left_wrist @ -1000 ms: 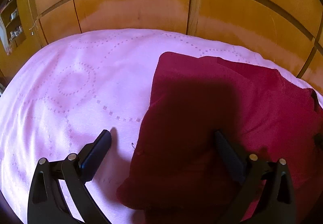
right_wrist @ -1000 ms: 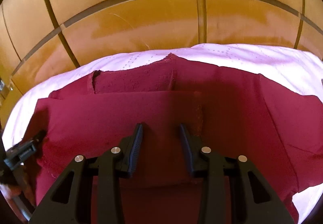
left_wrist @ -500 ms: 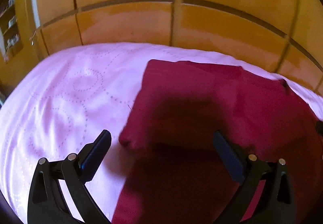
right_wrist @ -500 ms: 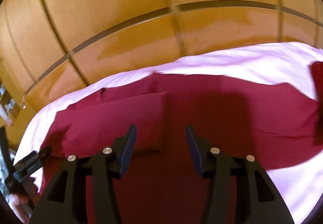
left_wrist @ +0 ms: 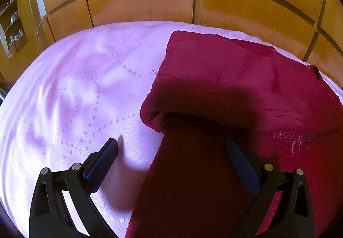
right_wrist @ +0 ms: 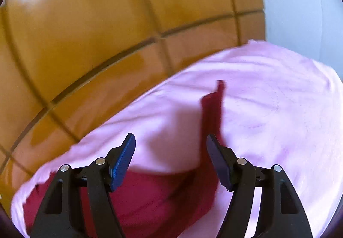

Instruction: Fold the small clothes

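A dark red garment (left_wrist: 225, 92) lies partly folded on the pink bedspread (left_wrist: 75, 88), with a pale flower stitched near its right side. My left gripper (left_wrist: 171, 152) hangs wide open above its lower left part, nothing between the pads. In the blurred right wrist view the same red garment (right_wrist: 163, 195) lies below my right gripper (right_wrist: 170, 143), and a narrow red strip (right_wrist: 212, 109) runs up past the right finger. The right jaws are opening and hold nothing.
Glossy orange wooden wardrobe panels (left_wrist: 193, 2) stand right behind the bed. A shelf with small items (left_wrist: 12, 23) sits at the far left. A white wall (right_wrist: 300, 12) shows at the right. Pink bedspread (right_wrist: 278, 98) stretches to the right of the garment.
The right gripper swung fast to the right and rolled, leaving the folded part, and its jaws spread wider. The left gripper shifted a little; the garment's folded edge now lies farther from it.
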